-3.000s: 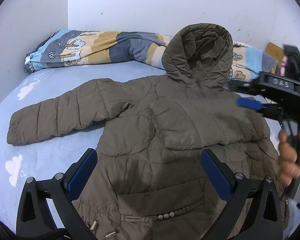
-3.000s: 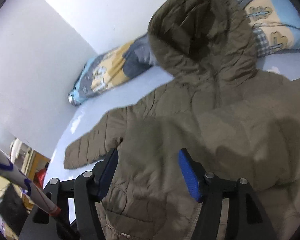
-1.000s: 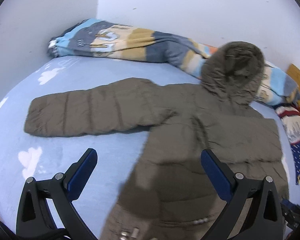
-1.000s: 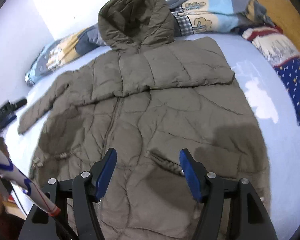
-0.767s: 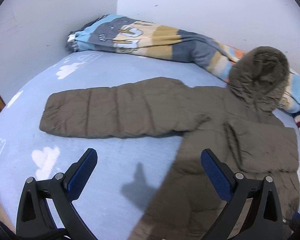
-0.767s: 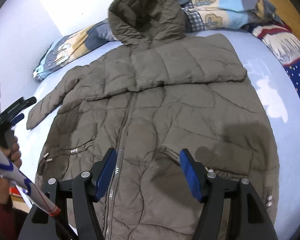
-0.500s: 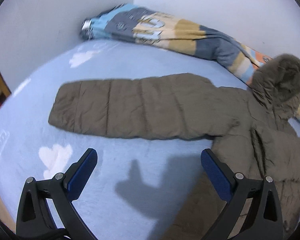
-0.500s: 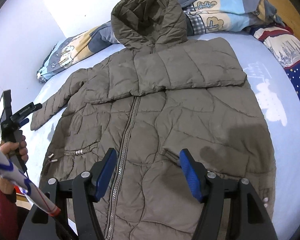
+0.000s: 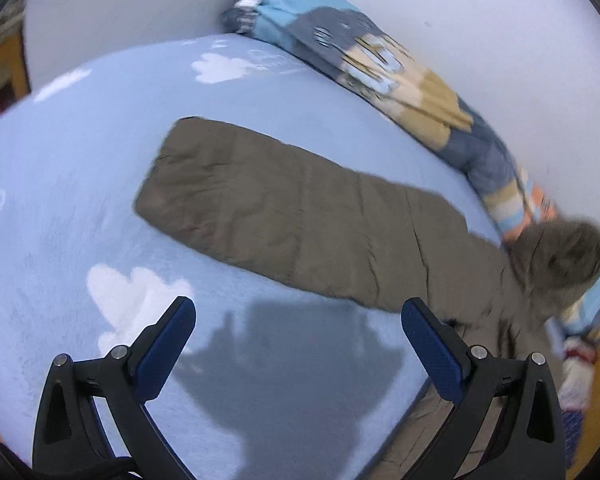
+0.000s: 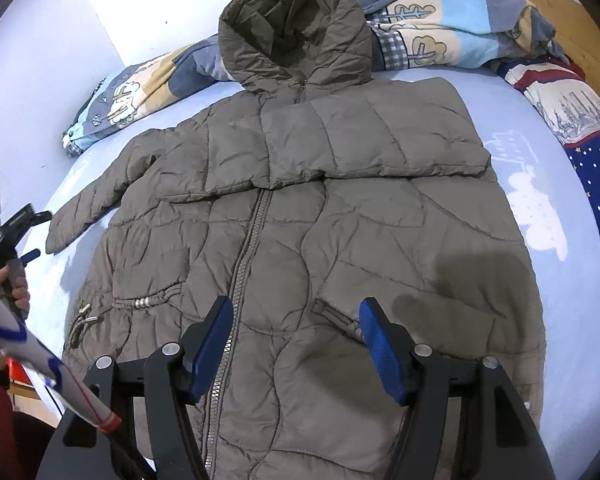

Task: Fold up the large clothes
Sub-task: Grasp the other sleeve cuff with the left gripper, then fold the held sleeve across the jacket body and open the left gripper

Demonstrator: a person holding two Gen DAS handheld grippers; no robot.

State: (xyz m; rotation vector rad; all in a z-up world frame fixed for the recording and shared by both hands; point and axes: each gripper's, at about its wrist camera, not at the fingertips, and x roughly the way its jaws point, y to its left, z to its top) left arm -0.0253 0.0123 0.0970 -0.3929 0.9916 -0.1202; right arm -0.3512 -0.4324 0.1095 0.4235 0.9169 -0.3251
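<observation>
A hooded olive puffer jacket [image 10: 300,208] lay front-up and zipped on a pale blue bed [image 10: 560,320] printed with white clouds, its hood [image 10: 296,24] propped against a patterned blanket [image 10: 432,28] rolled along the wall. The sleeve on the wearer's left [image 10: 380,140] was already folded across the chest, its cuff end [image 10: 204,190] lying past the zipper [image 10: 240,280]; the other sleeve [image 9: 300,216] stretched flat and straight out over the bed, well away from the body of the jacket. This outstretched sleeve was probably the next part to be folded, which would explain the positions of both tools. The left tongs [image 9: 296,344] hung released above bare sheet just short of the sleeve's near edge, facing its full length, touching nothing and casting a shadow [image 9: 300,356] beneath. The right tongs [image 10: 296,344] were likewise released and empty, poised over the lower front of the jacket beside the zipper, seemingly waiting while the left side worked. In the right wrist view the left hand [image 10: 8,284] was visible at the bed's edge, beyond the sleeve cuff. A second, star-printed cloth [image 10: 580,120] lay at the far side of the bed, clear of the jacket. The padded fabric looked bulky and springy, so a folded sleeve might need pressing flat to stay in place.
</observation>
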